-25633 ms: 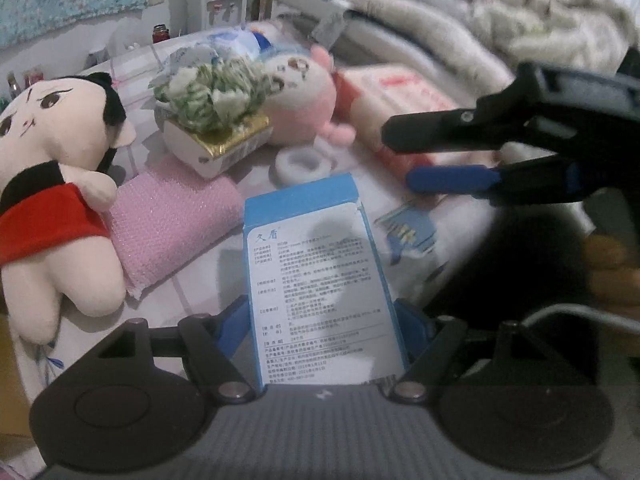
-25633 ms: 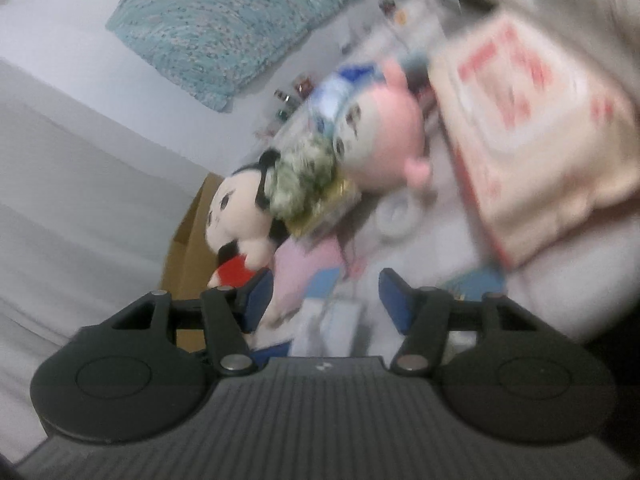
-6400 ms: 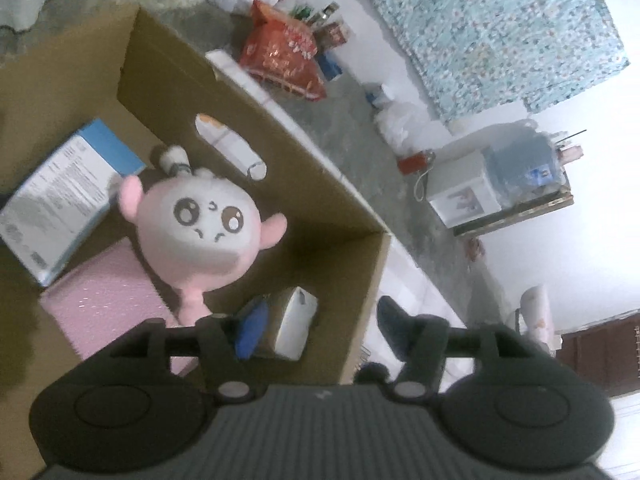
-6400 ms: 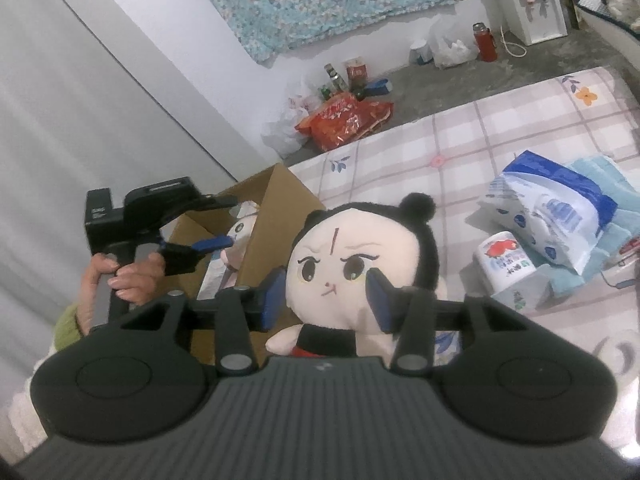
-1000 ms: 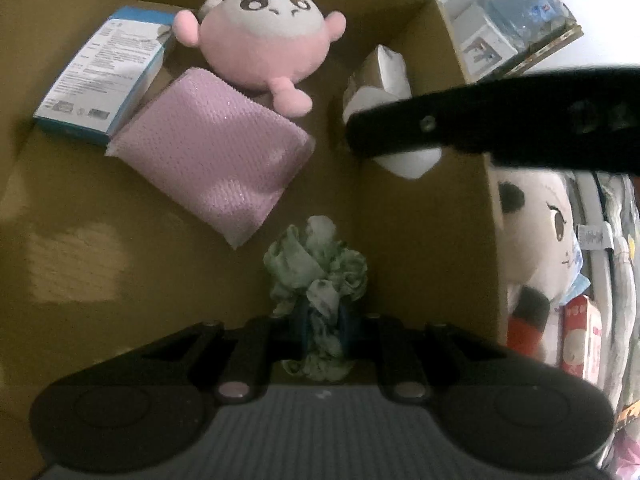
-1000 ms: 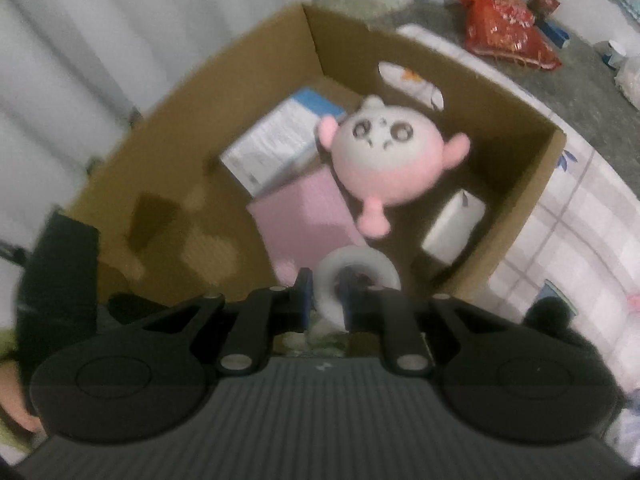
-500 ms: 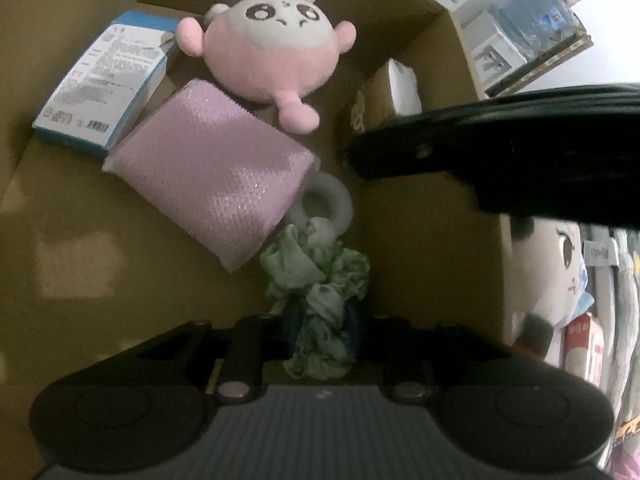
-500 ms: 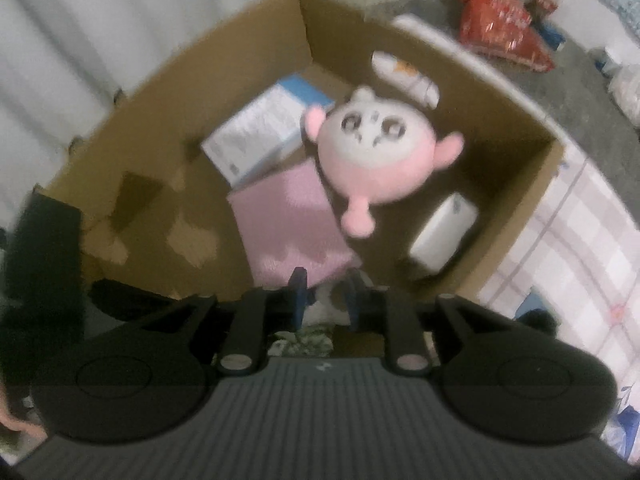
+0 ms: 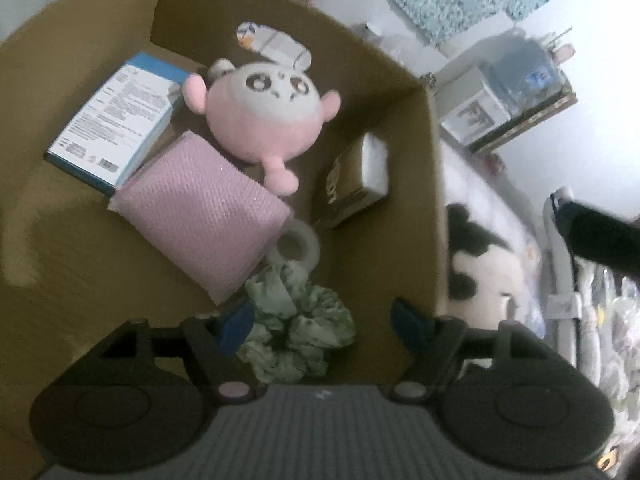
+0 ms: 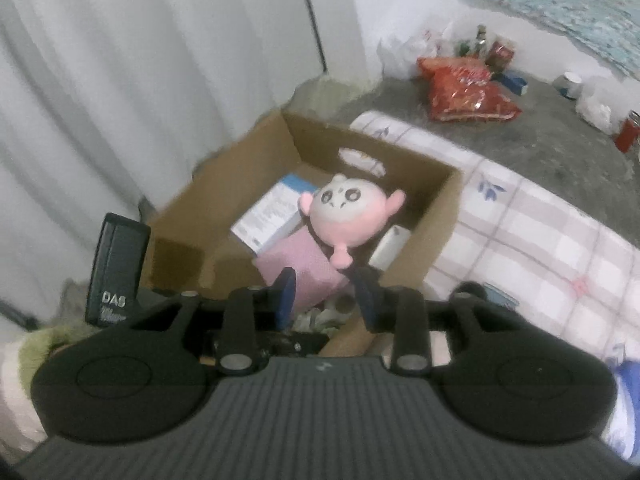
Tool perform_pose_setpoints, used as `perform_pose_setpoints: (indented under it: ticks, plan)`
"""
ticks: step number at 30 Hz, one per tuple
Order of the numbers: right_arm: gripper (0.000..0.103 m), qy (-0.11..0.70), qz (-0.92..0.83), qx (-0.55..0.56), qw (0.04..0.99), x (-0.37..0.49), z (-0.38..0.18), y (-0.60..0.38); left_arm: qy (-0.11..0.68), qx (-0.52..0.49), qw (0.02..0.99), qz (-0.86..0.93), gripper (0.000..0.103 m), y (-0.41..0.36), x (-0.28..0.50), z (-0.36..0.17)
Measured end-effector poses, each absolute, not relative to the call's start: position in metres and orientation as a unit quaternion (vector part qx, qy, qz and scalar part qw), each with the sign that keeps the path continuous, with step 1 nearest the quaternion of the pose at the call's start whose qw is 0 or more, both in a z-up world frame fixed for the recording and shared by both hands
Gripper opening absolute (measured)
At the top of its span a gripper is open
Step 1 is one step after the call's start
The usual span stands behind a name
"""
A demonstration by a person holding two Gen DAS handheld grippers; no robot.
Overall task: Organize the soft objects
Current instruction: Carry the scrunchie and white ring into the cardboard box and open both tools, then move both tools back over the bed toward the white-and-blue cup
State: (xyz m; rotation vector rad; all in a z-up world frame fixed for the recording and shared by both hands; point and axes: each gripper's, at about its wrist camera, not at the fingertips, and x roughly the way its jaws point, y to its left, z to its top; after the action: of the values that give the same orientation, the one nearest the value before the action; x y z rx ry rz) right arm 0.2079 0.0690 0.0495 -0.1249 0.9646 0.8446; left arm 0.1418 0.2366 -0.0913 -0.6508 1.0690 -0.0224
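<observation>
We see the cardboard box (image 9: 432, 168) filling the left of the frame. Inside, a pink round plush (image 9: 264, 120) lies upper centre, a pink knitted pad (image 9: 200, 216) below it, a white ring (image 9: 298, 246) beside, and a green scrunchie (image 9: 296, 332) at bottom centre.

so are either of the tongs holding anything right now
No. The left tongs are opening around the green scrunchie, which lies in the box; the right tongs are opening with nothing between them.
</observation>
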Motion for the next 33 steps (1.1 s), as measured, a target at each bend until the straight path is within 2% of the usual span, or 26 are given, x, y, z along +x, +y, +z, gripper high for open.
perform_pose_setpoints:
  ticks: [1, 3, 9, 15, 21, 26, 33]
  plan:
    - [0.034, 0.441, 0.392, -0.042, 0.806, 0.203, 0.057, 0.055, 0.496, -0.307, 0.812, -0.009, 0.079, 0.238, 0.139, -0.089]
    - [0.043, 0.425, 0.388, -0.017, 0.818, 0.192, 0.068, 0.031, 0.486, -0.307, 0.818, -0.007, 0.081, 0.239, 0.139, -0.08]
    - [0.054, 0.382, 0.357, 0.057, 0.85, 0.147, 0.092, -0.056, 0.452, -0.283, 0.846, -0.007, 0.083, 0.23, 0.111, -0.041]
    - [0.056, 0.353, 0.305, 0.123, 0.876, 0.091, 0.093, -0.146, 0.414, -0.242, 0.878, -0.013, 0.086, 0.204, 0.073, 0.001]
    - [0.056, 0.349, 0.252, 0.185, 0.884, 0.04, 0.066, -0.215, 0.369, -0.172, 0.912, -0.055, 0.091, 0.155, 0.042, 0.035]
    - [0.056, 0.355, 0.217, 0.224, 0.881, 0.015, 0.033, -0.246, 0.365, -0.103, 0.92, -0.098, 0.091, 0.102, 0.031, 0.035]
    - [0.056, 0.374, 0.186, 0.268, 0.868, 0.009, -0.019, -0.26, 0.369, 0.001, 0.915, -0.162, 0.091, 0.021, 0.03, 0.008]
